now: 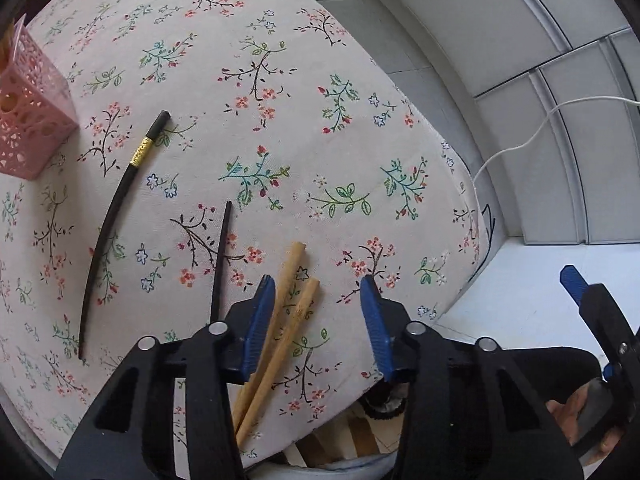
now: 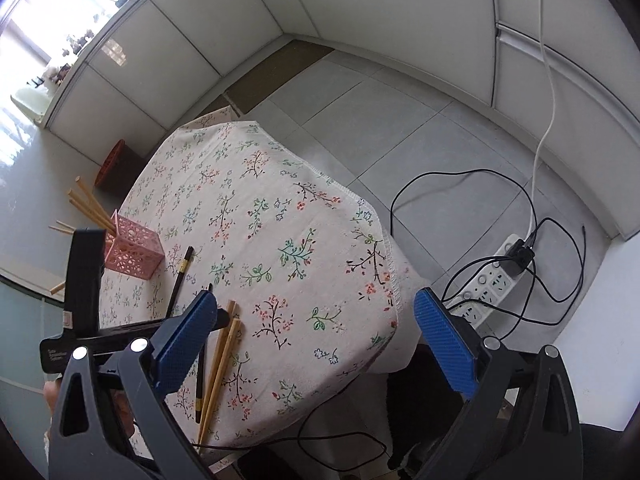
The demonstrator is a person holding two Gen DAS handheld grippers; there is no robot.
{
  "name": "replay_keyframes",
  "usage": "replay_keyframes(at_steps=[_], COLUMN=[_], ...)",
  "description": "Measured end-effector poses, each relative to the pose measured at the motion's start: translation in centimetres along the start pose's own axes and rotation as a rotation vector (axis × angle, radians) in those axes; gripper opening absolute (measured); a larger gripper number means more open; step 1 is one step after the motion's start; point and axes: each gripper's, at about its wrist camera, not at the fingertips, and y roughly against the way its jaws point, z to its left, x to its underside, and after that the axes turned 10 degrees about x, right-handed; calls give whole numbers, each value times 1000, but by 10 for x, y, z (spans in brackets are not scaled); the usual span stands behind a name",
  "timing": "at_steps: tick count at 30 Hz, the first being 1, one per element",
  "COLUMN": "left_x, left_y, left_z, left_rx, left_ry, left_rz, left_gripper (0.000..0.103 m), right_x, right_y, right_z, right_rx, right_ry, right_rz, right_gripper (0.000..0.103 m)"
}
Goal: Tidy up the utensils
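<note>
Two bamboo chopsticks [image 1: 280,320] [image 2: 222,356] lie side by side near the front edge of the floral-clothed table [image 1: 280,120]. A black chopstick with a gold band [image 1: 116,220] [image 2: 180,280] lies to their left. A second black chopstick [image 1: 220,264] [image 2: 199,380] lies between them. A pink perforated holder [image 1: 28,120] [image 2: 134,254] stands at the far left with several bamboo chopsticks [image 2: 90,204] in it. My left gripper [image 1: 318,320] is open just above the bamboo pair. My right gripper [image 2: 312,344] is open, higher up over the table's front right.
A white power strip [image 2: 496,280] with black cables [image 2: 460,184] lies on the tiled floor to the right of the table. White cabinets [image 2: 380,20] line the walls. A red basket [image 2: 112,164] sits on the floor behind the table.
</note>
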Motion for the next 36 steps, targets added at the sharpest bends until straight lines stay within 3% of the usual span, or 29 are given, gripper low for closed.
replay_keyframes(at_steps=[8,16,19,21,24,26,30,36], left_x=[-3,-4,-4,-4,0,-1,-3,2], left_y=[-8,-20,-21,-21,-23,-18,-1,57], left_z=[1,6,10,10,13,20,34,38], left_rx=[-47,-118,-111,-127,-123,-102,-134,-90], left_ry=[-13,-27,-30,-44,-69,-68,-69,-73], left_rz=[4,42,45,42,32,10,-64,-221], left_gripper=[23,20,20,12,9,8,7,7], right_x=[4,4,5,6,11,13,21,31], right_y=[-1,-7,-9,-12,-18,-25,-47,-83], right_z=[9,10,13,15,20,25,42,82], right_rx=[-10,-20,-20,-16,-10,-10,-4,8], right_ry=[35,23,35,45,64,69,79,117], right_rz=[10,39,50,57,84,114,188,285], right_gripper=[96,96,96,96,96,96,96,93])
